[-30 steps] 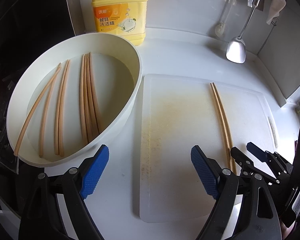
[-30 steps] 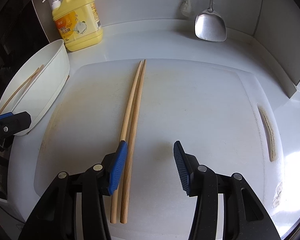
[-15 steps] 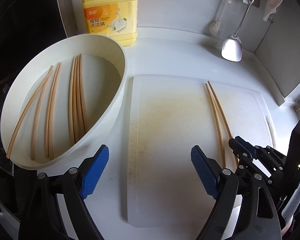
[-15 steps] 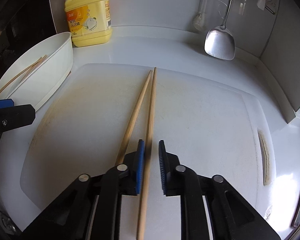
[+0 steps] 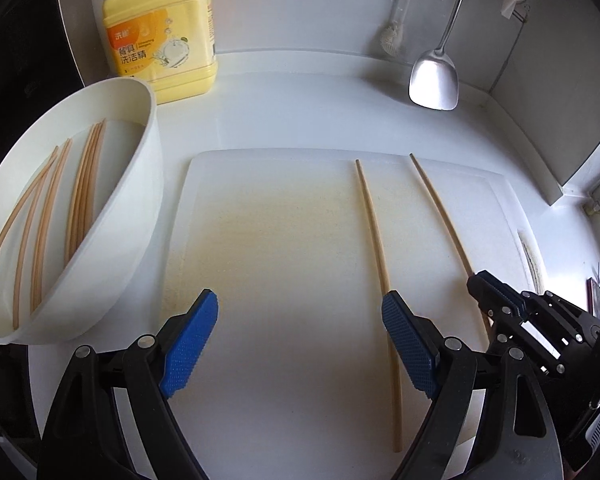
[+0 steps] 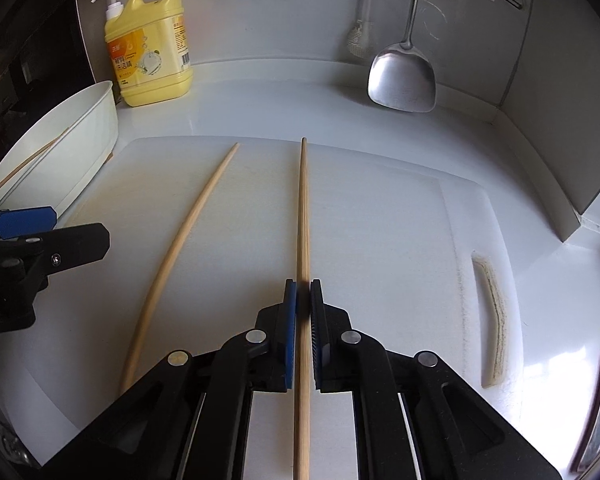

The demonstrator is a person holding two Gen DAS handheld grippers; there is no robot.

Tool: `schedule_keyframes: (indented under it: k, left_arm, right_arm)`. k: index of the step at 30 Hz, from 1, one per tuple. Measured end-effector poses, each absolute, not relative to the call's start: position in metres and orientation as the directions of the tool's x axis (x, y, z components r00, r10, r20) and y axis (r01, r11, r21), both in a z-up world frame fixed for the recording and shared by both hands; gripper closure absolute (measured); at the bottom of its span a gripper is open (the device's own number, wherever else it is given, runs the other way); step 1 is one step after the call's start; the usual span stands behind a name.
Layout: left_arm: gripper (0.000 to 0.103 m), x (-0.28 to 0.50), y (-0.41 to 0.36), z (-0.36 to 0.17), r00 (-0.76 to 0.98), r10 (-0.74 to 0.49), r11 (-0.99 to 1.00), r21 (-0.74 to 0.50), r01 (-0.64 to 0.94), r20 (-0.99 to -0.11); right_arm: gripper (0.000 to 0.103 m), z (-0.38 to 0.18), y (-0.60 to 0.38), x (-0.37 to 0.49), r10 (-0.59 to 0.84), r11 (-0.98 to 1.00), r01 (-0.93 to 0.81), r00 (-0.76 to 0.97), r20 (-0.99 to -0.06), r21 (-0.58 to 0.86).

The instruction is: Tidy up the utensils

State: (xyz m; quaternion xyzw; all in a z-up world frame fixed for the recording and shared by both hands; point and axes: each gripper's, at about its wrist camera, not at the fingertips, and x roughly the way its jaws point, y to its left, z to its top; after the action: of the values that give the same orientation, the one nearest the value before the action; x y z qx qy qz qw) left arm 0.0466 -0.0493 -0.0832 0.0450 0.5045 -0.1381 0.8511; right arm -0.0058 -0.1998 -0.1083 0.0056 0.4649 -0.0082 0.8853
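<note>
Right wrist view: right gripper [image 6: 303,308] clamped on one long wooden chopstick [image 6: 302,216].
Left gripper [image 5: 300,336] fingers stand apart above the white plastic cutting board [image 5: 284,240].

Both wrist views look steeply down, close, sharing the cutting board [image 5: 284,240].

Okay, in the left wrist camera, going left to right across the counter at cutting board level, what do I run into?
White basin holding chopsticks, then the cutting board, then the loose chopstick lying on it, then the chopstick gripped by the right gripper.
</note>
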Motion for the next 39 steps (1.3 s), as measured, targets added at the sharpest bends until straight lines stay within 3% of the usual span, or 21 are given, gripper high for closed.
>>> schedule_keyframes:
  k: [16, 18, 20, 26, 30, 33, 35, 39]
  left_arm:
    - [0.02, 0.051, -0.082, -0.111, 0.449, -0.129, 0.966, -0.01, 0.258, -0.884]
    - [0.02, 0.053, -0.085, -0.113, 0.455, -0.118, 0.966, 0.003, 0.257, -0.883]
    - [0.018, 0.054, -0.086, -0.113, 0.463, -0.114, 0.967, 0.008, 0.253, -0.879]
    - [0.01, 0.054, -0.086, -0.116, 0.485, -0.107, 0.971, 0.013, 0.238, -0.868]
    - [0.011, 0.051, -0.086, -0.116, 0.505, -0.11, 0.973, 0.011, 0.23, -0.856]
    - [0.022, 0.047, -0.089, -0.114, 0.515, -0.121, 0.969, 0.013, 0.248, -0.849]
    - [0.04, 0.045, -0.094, -0.111, 0.514, -0.133, 0.962, 0.013, 0.272, -0.847]
    - [0.066, 0.041, -0.105, -0.108, 0.51, -0.16, 0.946, 0.016, 0.323, -0.845]
  right_arm:
    - [0.094, -0.107, -0.242, -0.008, 0.034, 0.999, 0.016, 0.561, -0.827, 0.052]
    - [0.089, -0.107, -0.242, -0.006, 0.032, 0.999, 0.005, 0.561, -0.827, 0.042]
    - [0.069, -0.106, -0.241, -0.004, 0.018, 1.0, 0.003, 0.56, -0.828, 0.024]
    - [0.069, -0.108, -0.244, -0.003, 0.037, 0.999, -0.019, 0.565, -0.824, 0.032]
    - [0.078, -0.108, -0.241, -0.005, 0.041, 0.999, -0.04, 0.573, -0.819, 0.022]
    - [0.089, -0.108, -0.235, -0.006, 0.041, 0.999, -0.05, 0.577, -0.816, 0.015]
    - [0.092, -0.108, -0.23, -0.007, 0.031, 0.999, -0.048, 0.583, -0.812, 0.003]
    - [0.096, -0.108, -0.225, -0.009, 0.012, 0.999, -0.032, 0.59, -0.807, -0.008]
